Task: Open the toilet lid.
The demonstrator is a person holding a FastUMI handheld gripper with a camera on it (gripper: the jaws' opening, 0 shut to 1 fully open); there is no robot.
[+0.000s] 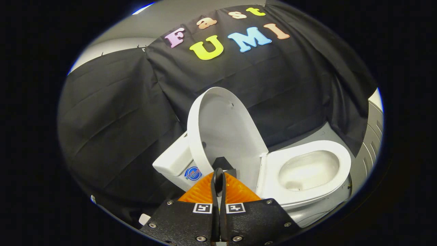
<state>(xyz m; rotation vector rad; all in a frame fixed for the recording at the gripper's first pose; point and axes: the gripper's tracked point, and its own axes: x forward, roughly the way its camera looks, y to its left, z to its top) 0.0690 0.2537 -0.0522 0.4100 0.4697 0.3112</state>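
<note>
The gripper (pixel 218 174), fingers pressed together on nothing, hides the lower edge of the toilet lid (pixel 223 133) just beyond; the lid stands raised, long axis upright, inner face toward the open seat (pixel 273 177) and bowl (pixel 309 169), which looks empty, before black cloth (pixel 112 116)

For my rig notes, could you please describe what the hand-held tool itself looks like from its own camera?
The tool has two thin, strap-like fingers pressed together at the middle, rising from a dark textured base plate studded with round silver screws. Two small square black-and-white markers sit on that plate, one either side of the fingers. Behind them lies a ribbed orange fan-shaped piece. I see no cables.
</note>
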